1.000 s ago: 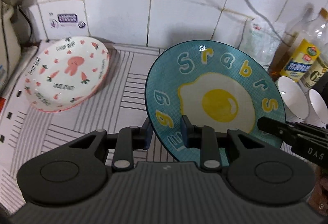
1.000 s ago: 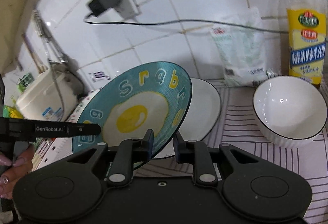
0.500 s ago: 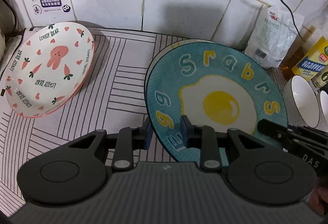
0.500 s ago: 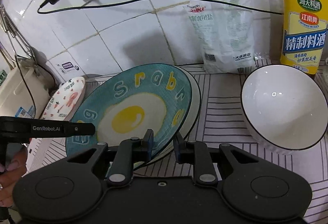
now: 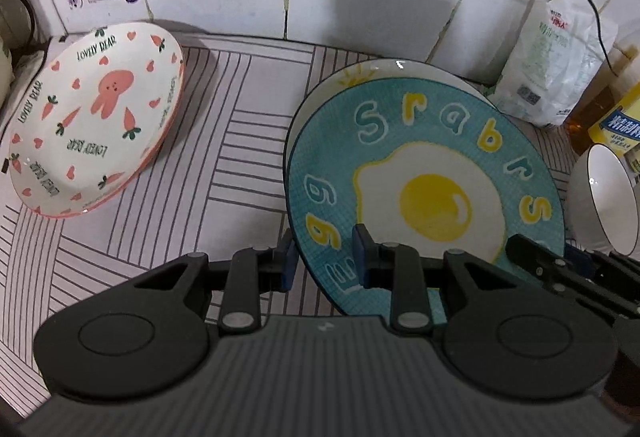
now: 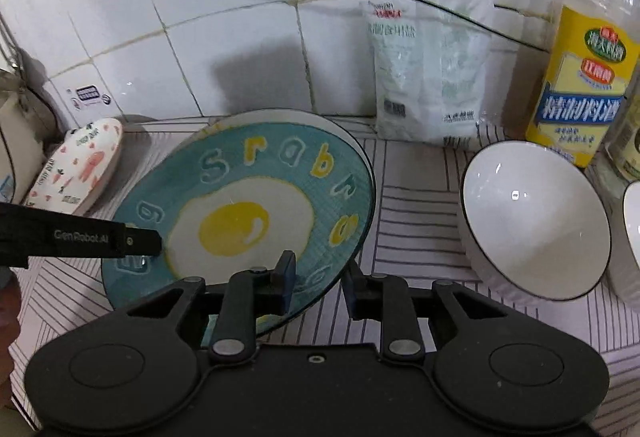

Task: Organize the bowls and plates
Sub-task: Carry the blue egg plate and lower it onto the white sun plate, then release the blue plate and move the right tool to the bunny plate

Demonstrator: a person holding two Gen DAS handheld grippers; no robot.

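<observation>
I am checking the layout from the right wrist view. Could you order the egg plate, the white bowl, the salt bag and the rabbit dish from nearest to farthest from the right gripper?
1. Egg plate: its rim sits between the right gripper fingers.
2. White bowl: to the right.
3. Salt bag and rabbit dish: bag against the back wall, dish far left; too close to call.

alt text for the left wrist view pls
Both grippers' jaws straddle the rim of a teal fried-egg plate, which sits over a white plate on a striped mat. A rabbit-and-carrot dish leans at left; a white bowl and salt bag stand at right.
</observation>
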